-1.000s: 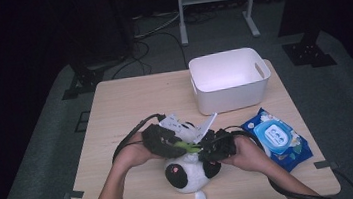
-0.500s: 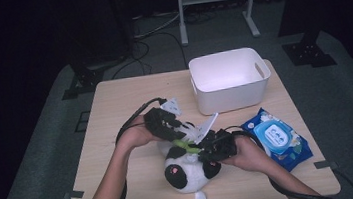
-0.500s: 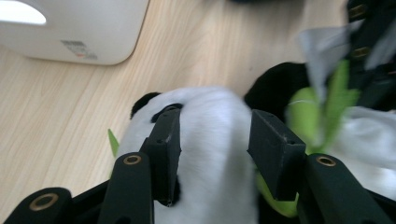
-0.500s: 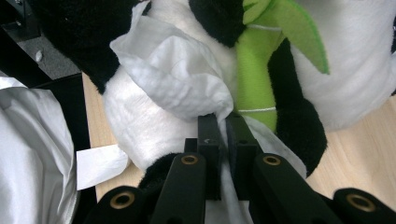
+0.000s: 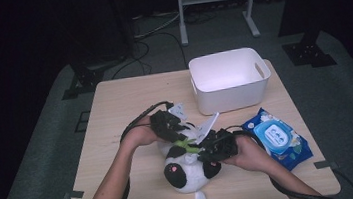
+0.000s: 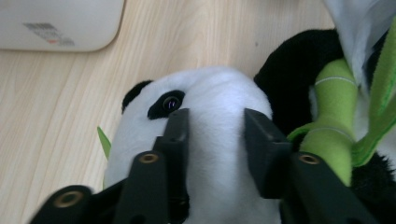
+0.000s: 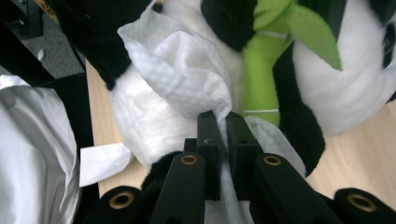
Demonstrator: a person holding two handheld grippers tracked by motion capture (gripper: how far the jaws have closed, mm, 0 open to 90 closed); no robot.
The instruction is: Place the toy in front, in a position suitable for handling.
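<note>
Tongs work a panda toy [image 5: 188,171] at the table's [image 5: 115,111] six o'clock: right tongs [image 7: 223,122] clench a white wipe [image 7: 187,74], left tongs [image 6: 212,128], just closing after shifting toward the bin [image 5: 227,79], grip its head; wipes pack [image 5: 277,138] at three o'clock.

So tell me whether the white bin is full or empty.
Empty: the white bin shows only its bare white floor in the high view.

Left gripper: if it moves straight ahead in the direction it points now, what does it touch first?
The left gripper would most likely meet the toy panda's white head first; its jaws have just been closing around that head, beside the black eye patch. Beyond lies bare wooden table, though depth is hard to judge.
</note>
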